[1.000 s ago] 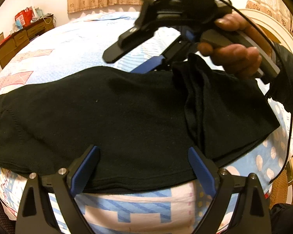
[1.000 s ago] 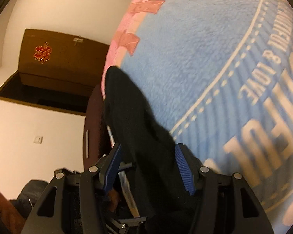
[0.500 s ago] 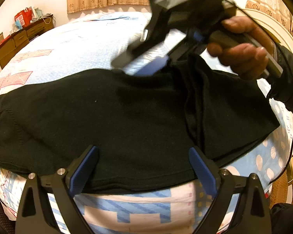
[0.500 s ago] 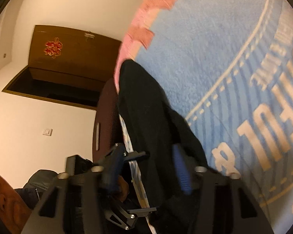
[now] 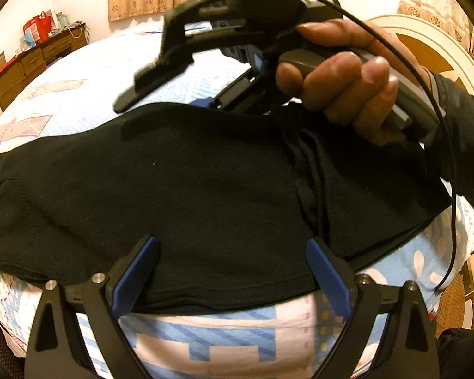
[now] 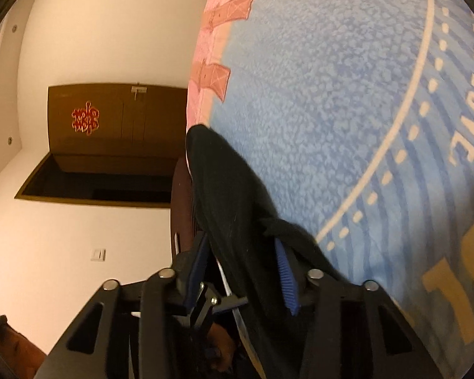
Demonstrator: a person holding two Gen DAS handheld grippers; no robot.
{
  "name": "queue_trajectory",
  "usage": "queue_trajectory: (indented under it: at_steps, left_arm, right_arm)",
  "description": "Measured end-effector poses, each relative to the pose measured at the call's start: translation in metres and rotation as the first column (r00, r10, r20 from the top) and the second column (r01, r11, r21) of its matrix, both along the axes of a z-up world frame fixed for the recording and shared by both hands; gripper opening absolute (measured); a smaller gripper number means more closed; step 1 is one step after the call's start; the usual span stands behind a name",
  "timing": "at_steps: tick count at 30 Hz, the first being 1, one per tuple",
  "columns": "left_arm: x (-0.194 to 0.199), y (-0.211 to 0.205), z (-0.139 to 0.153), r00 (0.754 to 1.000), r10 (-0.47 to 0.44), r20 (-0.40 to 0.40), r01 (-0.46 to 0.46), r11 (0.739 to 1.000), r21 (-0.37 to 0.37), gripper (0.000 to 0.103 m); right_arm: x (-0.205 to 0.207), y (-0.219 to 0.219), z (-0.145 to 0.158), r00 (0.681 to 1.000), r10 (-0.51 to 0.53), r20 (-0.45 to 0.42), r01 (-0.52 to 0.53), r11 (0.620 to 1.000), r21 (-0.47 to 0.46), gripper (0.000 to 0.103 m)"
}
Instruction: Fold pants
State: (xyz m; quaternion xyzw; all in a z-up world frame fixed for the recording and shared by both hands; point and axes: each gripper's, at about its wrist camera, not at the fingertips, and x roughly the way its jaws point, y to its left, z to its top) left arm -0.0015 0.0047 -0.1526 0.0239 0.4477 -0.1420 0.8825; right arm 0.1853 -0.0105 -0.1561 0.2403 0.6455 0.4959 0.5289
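Observation:
The black pants (image 5: 173,189) lie spread across the patterned bed quilt (image 5: 205,341), with a fold ridge right of centre. My left gripper (image 5: 232,268) is open and wide, its blue pads (image 5: 136,271) resting over the near hem. At the far edge, a hand (image 5: 347,85) holds my right gripper. In the right wrist view, the right gripper (image 6: 241,259) has its jaws closing on a raised bunch of the pants (image 6: 233,195). That black fabric fills the gap between its pads (image 6: 286,271).
A blue fleece blanket (image 6: 331,94) with printed lettering covers the bed beyond the pants. A low wooden dresser (image 5: 31,63) stands at the back left, and a round headboard (image 5: 426,41) at the right. A black cable (image 5: 452,189) hangs from the right gripper. A brown door (image 6: 110,132) is on the wall.
The right gripper's jaws have narrowed onto the pants fabric, and it has rolled and dipped slightly. The left gripper has stayed still.

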Motion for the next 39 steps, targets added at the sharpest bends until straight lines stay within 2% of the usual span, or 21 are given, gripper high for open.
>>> queue_trajectory:
  at_steps: [2, 5, 7, 11, 16, 20, 23, 24, 27, 29, 30, 32, 33, 35, 37, 39]
  left_arm:
    - [0.0, 0.0, 0.0, 1.0, 0.0, 0.0, 0.0, 1.0, 0.0, 0.097]
    - [0.0, -0.001, 0.0, 1.0, 0.001, 0.001, -0.001, 1.0, 0.001, 0.097]
    - [0.0, -0.003, -0.001, 1.0, 0.001, 0.004, -0.001, 1.0, 0.007, 0.098]
    - [-0.001, -0.005, -0.003, 1.0, 0.0, 0.008, 0.0, 1.0, 0.014, 0.098]
    - [-0.002, -0.009, -0.004, 1.0, 0.003, 0.011, -0.003, 1.0, 0.017, 0.098]
    - [-0.003, -0.012, -0.006, 1.0, 0.006, 0.016, -0.007, 1.0, 0.025, 0.099]
    - [-0.005, -0.014, -0.006, 1.0, 0.009, 0.021, -0.009, 1.0, 0.025, 0.099]
    - [-0.006, -0.014, -0.005, 1.0, 0.01, 0.024, -0.01, 1.0, 0.025, 0.099]
    - [-0.009, -0.014, -0.003, 0.999, 0.025, 0.037, -0.026, 0.999, 0.026, 0.099]
    - [-0.012, -0.009, 0.003, 0.998, 0.051, 0.028, -0.052, 0.999, 0.006, 0.099]
    - [-0.013, -0.006, 0.005, 0.998, 0.064, 0.026, -0.064, 0.998, -0.007, 0.099]
    - [-0.015, 0.007, 0.015, 0.995, 0.103, 0.02, -0.102, 0.993, -0.053, 0.099]
    - [-0.015, 0.011, 0.018, 0.993, 0.112, 0.019, -0.111, 0.992, -0.063, 0.099]
    - [-0.015, 0.022, 0.025, 0.989, 0.145, 0.017, -0.144, 0.987, -0.066, 0.099]
    - [-0.014, 0.038, 0.034, 0.981, 0.193, 0.013, -0.192, 0.98, -0.055, 0.099]
    - [-0.014, 0.059, 0.043, 0.968, 0.249, 0.029, -0.248, 0.968, -0.026, 0.099]
  right_arm:
    - [0.0, -0.003, -0.002, 0.999, -0.047, 0.002, 0.047, 0.999, 0.007, 0.025]
    - [0.002, -0.02, 0.004, 0.994, -0.105, 0.018, 0.104, 0.994, 0.043, 0.015]
    - [0.003, -0.023, 0.012, 0.992, -0.122, 0.045, 0.119, 0.991, 0.06, 0.013]
    - [0.003, -0.013, 0.02, 0.986, -0.108, 0.123, 0.108, 0.994, 0.013, 0.011]
    - [0.019, -0.012, 0.01, 0.978, -0.132, 0.161, 0.146, 0.986, -0.077, 0.009]
    - [0.02, -0.011, 0.007, 0.972, -0.133, 0.194, 0.157, 0.981, -0.113, 0.007]
    - [0.025, -0.011, -0.001, 0.977, -0.142, 0.162, 0.161, 0.981, -0.111, 0.007]
    - [0.022, -0.007, 0.004, 0.975, -0.115, 0.189, 0.14, 0.983, -0.121, 0.008]
    - [0.012, -0.012, 0.025, 0.969, -0.129, 0.211, 0.153, 0.983, -0.101, 0.011]
    - [0.0, -0.017, 0.043, 0.954, -0.118, 0.276, 0.153, 0.982, -0.108, 0.017]
    - [-0.006, -0.021, 0.053, 0.938, -0.127, 0.323, 0.174, 0.977, -0.121, 0.023]
    - [-0.016, -0.039, 0.076, 0.892, -0.169, 0.418, 0.24, 0.963, -0.124, 0.061]
    - [-0.018, -0.046, 0.083, 0.882, -0.191, 0.432, 0.258, 0.961, -0.101, 0.066]
    - [-0.022, -0.065, 0.097, 0.856, -0.239, 0.458, 0.302, 0.951, -0.069, 0.068]
    - [-0.028, -0.073, 0.104, 0.83, -0.25, 0.499, 0.339, 0.936, -0.095, 0.068]
    - [-0.041, -0.077, 0.106, 0.823, -0.234, 0.518, 0.332, 0.938, -0.104, 0.068]
